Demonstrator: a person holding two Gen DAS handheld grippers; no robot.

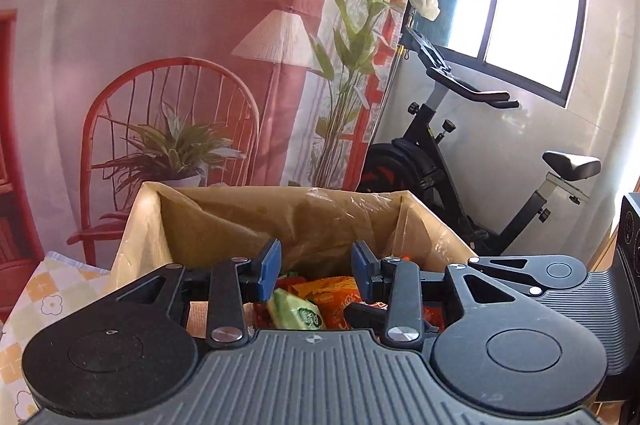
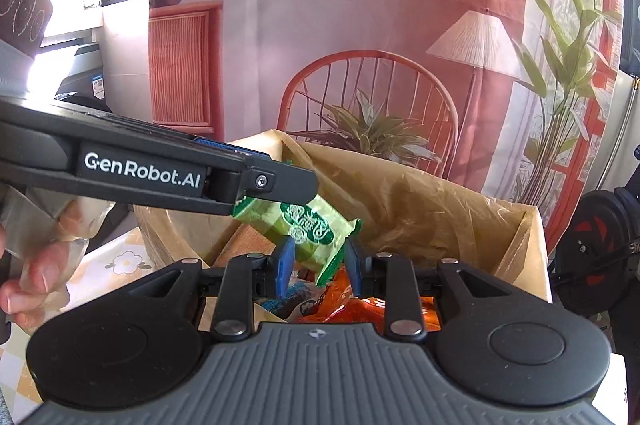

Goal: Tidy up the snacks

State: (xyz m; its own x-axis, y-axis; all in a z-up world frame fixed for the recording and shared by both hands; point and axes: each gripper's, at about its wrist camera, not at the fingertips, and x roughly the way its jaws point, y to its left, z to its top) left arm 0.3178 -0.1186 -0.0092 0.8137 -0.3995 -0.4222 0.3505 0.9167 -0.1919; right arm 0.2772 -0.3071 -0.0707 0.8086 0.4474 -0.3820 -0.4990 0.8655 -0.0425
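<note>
A cardboard box (image 1: pixel 224 213) lined with clear plastic holds several snack packets. My left gripper (image 1: pixel 316 261) is open over the box, with a green snack packet (image 1: pixel 294 311) just below its fingers. In the right wrist view the green packet (image 2: pixel 308 225) hangs in the air just under the left gripper's fingers (image 2: pixel 276 181), apart from them. My right gripper (image 2: pixel 318 265) is open with blue pads either side of the packet's lower end, over orange packets (image 2: pixel 356 301). The box's right wall (image 2: pixel 520 249) shows there too.
The box stands on a yellow chequered cloth (image 1: pixel 48 301). A printed backdrop with a red chair (image 1: pixel 172 113) hangs behind. An exercise bike (image 1: pixel 460 161) stands at the right by a window. A person's hand (image 2: pixel 36 273) is at lower left.
</note>
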